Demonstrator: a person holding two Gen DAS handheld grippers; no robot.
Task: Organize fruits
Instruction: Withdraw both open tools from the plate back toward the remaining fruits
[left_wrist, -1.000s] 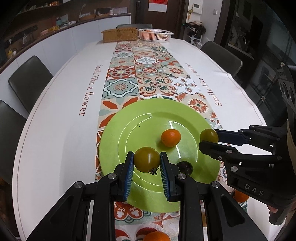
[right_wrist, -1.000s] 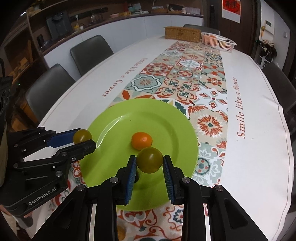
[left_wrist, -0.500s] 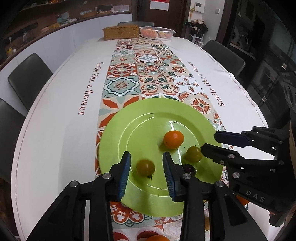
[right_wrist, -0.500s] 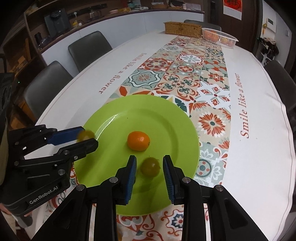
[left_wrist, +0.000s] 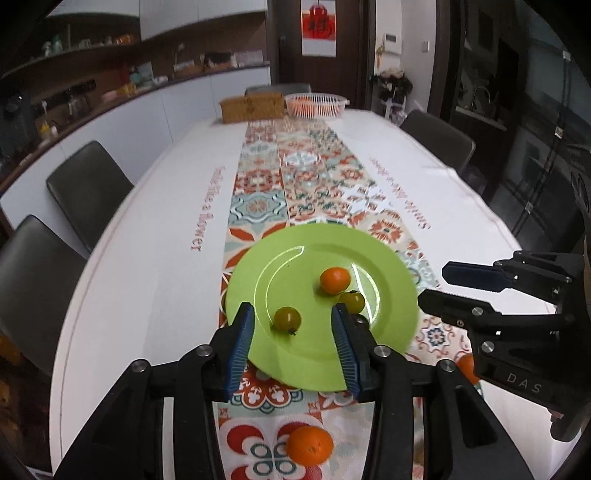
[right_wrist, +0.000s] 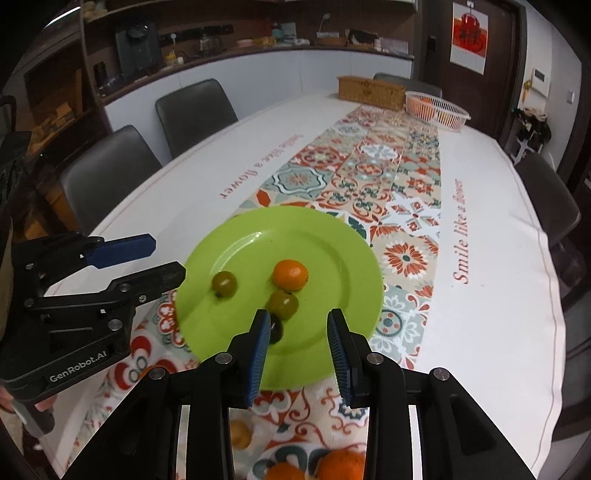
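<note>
A green plate (left_wrist: 391, 280) (right_wrist: 340, 243) lies on the patterned runner. On it are an orange tangerine (left_wrist: 334, 280) (right_wrist: 290, 274), two olive-green tomatoes (left_wrist: 287, 318) (left_wrist: 352, 301) (right_wrist: 224, 283) (right_wrist: 283, 303) and a small dark fruit (right_wrist: 276, 330). My left gripper (left_wrist: 293, 339) is open and empty above the plate's near rim, behind one green tomato. My right gripper (right_wrist: 297, 341) is open and empty over the near rim, behind the other tomato. Each gripper shows in the other's view (left_wrist: 447, 284) (right_wrist: 166, 258).
Loose tangerines (left_wrist: 309, 445) (right_wrist: 341, 463) and a small yellowish fruit (right_wrist: 240, 434) lie on the runner near me. A wicker box (left_wrist: 252, 106) and a white basket with fruit (left_wrist: 316, 104) stand at the table's far end. Dark chairs (left_wrist: 86, 188) line the sides.
Both grippers have opened and let go of their green tomatoes, which now rest on the plate. Both grippers have pulled back and up from the plate.
</note>
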